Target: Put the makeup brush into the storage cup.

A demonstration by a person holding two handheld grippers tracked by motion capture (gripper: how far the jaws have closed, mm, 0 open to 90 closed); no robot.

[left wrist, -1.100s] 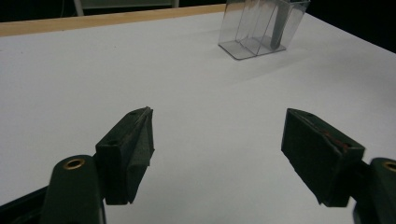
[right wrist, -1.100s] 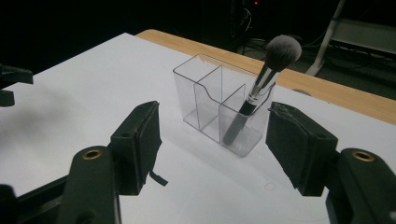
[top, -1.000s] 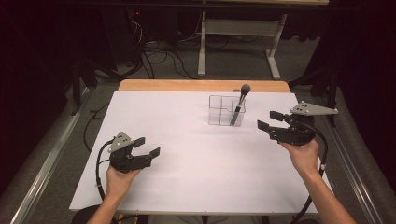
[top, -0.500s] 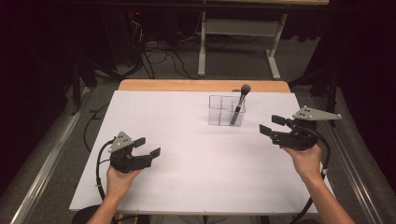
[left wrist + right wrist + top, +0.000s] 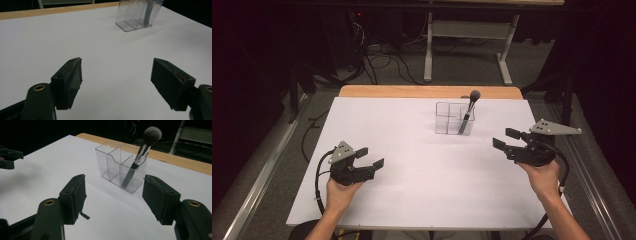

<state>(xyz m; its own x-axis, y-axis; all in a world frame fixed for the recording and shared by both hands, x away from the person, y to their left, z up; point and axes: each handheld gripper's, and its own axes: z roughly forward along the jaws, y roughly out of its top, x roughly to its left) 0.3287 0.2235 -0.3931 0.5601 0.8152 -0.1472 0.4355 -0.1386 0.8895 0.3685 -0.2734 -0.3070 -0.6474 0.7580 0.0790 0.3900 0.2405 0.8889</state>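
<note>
Right gripper (image 5: 113, 195), jaws released and empty; the brush (image 5: 140, 157) leans in the clear organizer (image 5: 115, 167) at twelve o'clock, apart. Left gripper (image 5: 116, 82) likewise released.

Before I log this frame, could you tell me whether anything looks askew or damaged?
Nothing stands out: the makeup brush leans, head up, in the clear organizer, which sits upright on the white table.

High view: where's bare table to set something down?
Bare white table lies between the left gripper and right gripper, and left of the clear organizer. Only the organizer corner, holding the makeup brush, is occupied.
</note>
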